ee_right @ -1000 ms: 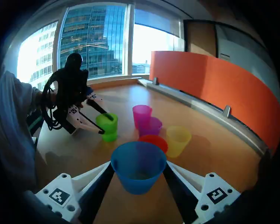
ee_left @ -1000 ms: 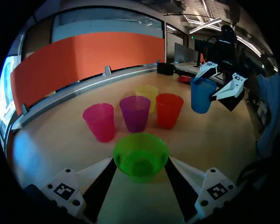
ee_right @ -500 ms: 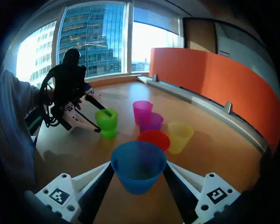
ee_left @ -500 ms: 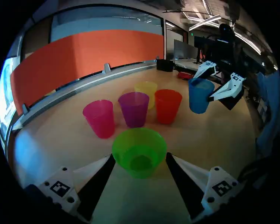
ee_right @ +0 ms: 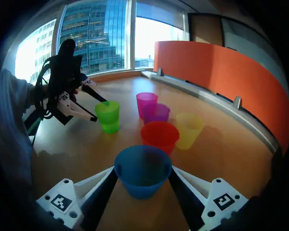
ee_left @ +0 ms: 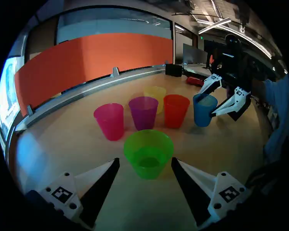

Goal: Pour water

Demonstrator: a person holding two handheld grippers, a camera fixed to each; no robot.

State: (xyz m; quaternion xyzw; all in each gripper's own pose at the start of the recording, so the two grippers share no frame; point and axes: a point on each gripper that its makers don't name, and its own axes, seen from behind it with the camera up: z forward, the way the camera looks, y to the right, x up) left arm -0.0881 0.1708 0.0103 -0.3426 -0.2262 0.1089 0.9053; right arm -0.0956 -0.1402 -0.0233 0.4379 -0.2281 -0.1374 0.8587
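**Left gripper view, right gripper view: six cups, two grippers**

Item 1. Green cup (ee_left: 148, 153): stands upright on the wooden counter (ee_left: 67, 146), nearest to you in the left gripper view, between the two fingers of your left gripper (ee_left: 145, 161). The fingers flank it closely. A thin sliver shows at one side, so whether they press on it cannot be told.

Item 2. Blue cup (ee_right: 143, 171): upright, with your right gripper (ee_right: 143, 169) closed on it and a finger against each side. In the left gripper view it sits low at the counter, just beside the orange cup (ee_left: 176, 111).

Item 3. Standing cups, all upright: pink cup (ee_left: 110, 121), purple cup (ee_left: 143, 112) and orange cup in a row beyond the green one. Yellow cup (ee_left: 155, 94) stands behind, between the purple and the orange.

Item 4. Water: the cup bottoms are too dim to tell whether any holds water.

Item 5. Surroundings: orange wall panel (ee_left: 90, 57) along the counter's far edge; tall windows (ee_right: 94, 38) in the right gripper view.
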